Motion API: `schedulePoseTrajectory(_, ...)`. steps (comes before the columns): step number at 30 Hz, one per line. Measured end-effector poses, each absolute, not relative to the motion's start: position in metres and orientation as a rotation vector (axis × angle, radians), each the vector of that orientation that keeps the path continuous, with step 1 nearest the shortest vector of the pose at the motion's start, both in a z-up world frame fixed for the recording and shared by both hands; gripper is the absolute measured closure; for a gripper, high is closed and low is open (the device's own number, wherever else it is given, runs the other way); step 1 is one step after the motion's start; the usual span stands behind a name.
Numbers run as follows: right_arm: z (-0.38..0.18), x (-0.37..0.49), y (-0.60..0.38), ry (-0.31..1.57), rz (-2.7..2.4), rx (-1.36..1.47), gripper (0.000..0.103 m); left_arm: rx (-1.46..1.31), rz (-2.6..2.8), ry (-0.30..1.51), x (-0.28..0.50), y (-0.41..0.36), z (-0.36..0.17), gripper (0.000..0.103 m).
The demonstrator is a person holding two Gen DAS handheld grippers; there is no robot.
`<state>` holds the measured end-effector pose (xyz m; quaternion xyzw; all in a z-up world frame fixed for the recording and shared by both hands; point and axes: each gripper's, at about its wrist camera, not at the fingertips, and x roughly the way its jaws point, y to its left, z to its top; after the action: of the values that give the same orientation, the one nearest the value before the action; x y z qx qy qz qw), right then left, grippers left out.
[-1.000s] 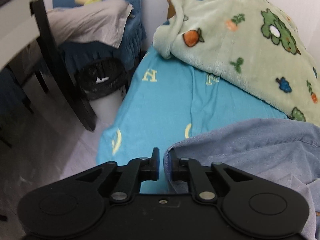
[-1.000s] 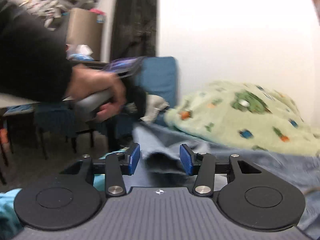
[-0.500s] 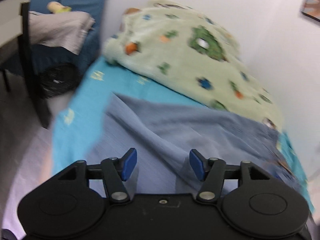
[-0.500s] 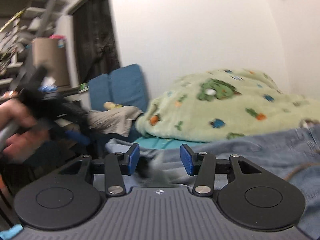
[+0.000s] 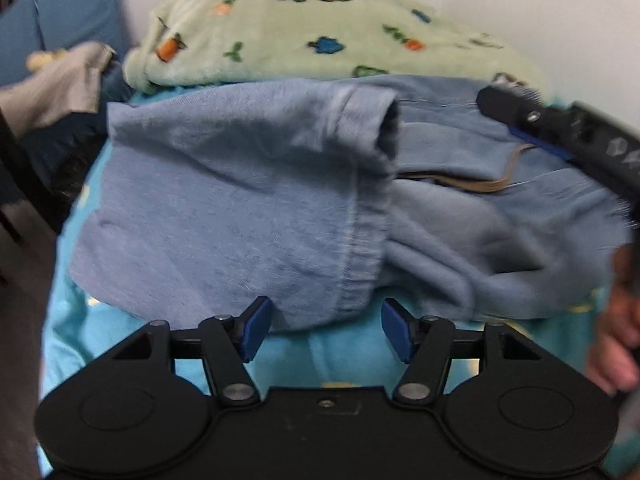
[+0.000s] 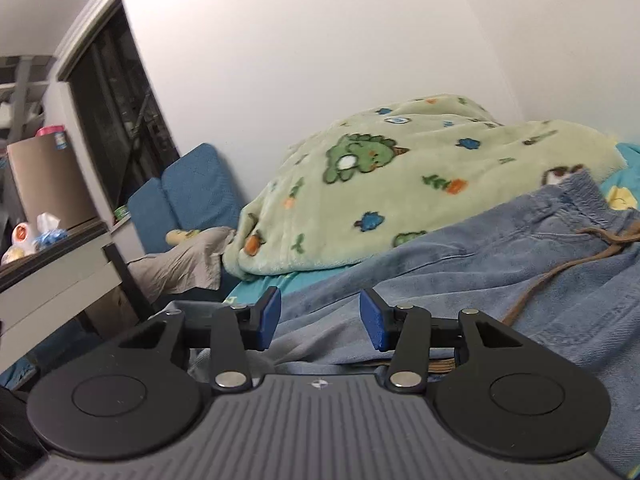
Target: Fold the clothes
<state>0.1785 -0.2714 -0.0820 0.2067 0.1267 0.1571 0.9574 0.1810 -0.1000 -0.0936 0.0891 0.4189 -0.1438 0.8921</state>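
Blue denim-look trousers [image 5: 240, 200] lie on the turquoise bed sheet [image 5: 352, 364], one leg folded across so its cuff [image 5: 380, 128] sits near the waist. A brown drawstring [image 5: 472, 184] shows at the waistband. My left gripper [image 5: 326, 332] is open just short of the folded leg's hem, and its pads touch nothing. My right gripper [image 6: 320, 322] is open low over the trousers [image 6: 480, 280], with cloth lying under and between its fingers but not pinched. One of its fingers [image 5: 516, 106] shows over the waist in the left wrist view.
A green cartoon-print blanket [image 5: 320, 28] is heaped behind the trousers against the white wall. A grey cloth [image 6: 180, 268] lies on blue cushions [image 6: 192, 196] to the left, beside a desk [image 6: 60, 272]. A person's hand [image 5: 616, 344] is at the right edge.
My left gripper, shut on the trouser leg's edge a second ago, opened and let go after carrying it across. It has swung right. The leg now lies folded over. My right gripper rolled.
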Motion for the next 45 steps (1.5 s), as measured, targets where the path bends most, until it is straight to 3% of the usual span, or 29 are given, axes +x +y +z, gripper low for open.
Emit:
schedulePoseTrajectory(3,-0.085,0.180,-0.266,0.273,0.357,0.414,0.055,0.158,-0.268,0.843,0.188,-0.096,-0.102,0.045)
schedulePoseTrajectory(5,-0.087,0.181,-0.262,0.281,0.371,0.400,0.055,0.116,-0.248,0.839,0.192,-0.089,-0.104,0.051)
schedulePoseTrajectory(6,-0.088,0.181,-0.260,0.285,0.377,0.393,0.055,0.095,-0.239,0.835,0.194,-0.085,-0.104,0.061)
schedulePoseTrajectory(7,-0.089,0.181,-0.258,0.288,0.381,0.393,0.055,0.070,-0.237,0.824,0.192,-0.080,-0.100,0.080)
schedulePoseTrajectory(8,-0.092,0.182,-0.258,0.295,0.386,0.399,0.055,0.046,-0.235,0.812,0.189,-0.074,-0.096,0.089)
schedulePoseTrajectory(16,-0.105,0.186,-0.246,0.363,0.414,0.356,0.055,-0.169,-0.189,0.667,0.172,0.008,-0.025,0.095)
schedulePoseTrajectory(27,-0.106,0.176,-0.211,0.347,0.527,0.163,0.055,-0.325,0.155,0.515,0.289,0.181,0.045,0.096)
schedulePoseTrajectory(34,-0.115,0.181,-0.199,0.342,0.578,0.119,0.056,-0.440,0.335,0.599,0.357,0.272,-0.025,0.096)
schedulePoseTrajectory(39,-0.118,0.188,-0.197,0.361,0.565,0.144,0.056,-0.472,0.346,0.704,0.362,0.295,-0.085,0.093)
schedulePoseTrajectory(43,-0.112,0.195,-0.197,0.383,0.545,0.188,0.056,-0.467,0.269,0.720,0.338,0.290,-0.089,0.059)
schedulePoseTrajectory(45,-0.106,0.193,-0.198,0.390,0.522,0.201,0.057,-0.455,0.234,0.736,0.322,0.281,-0.080,0.058)
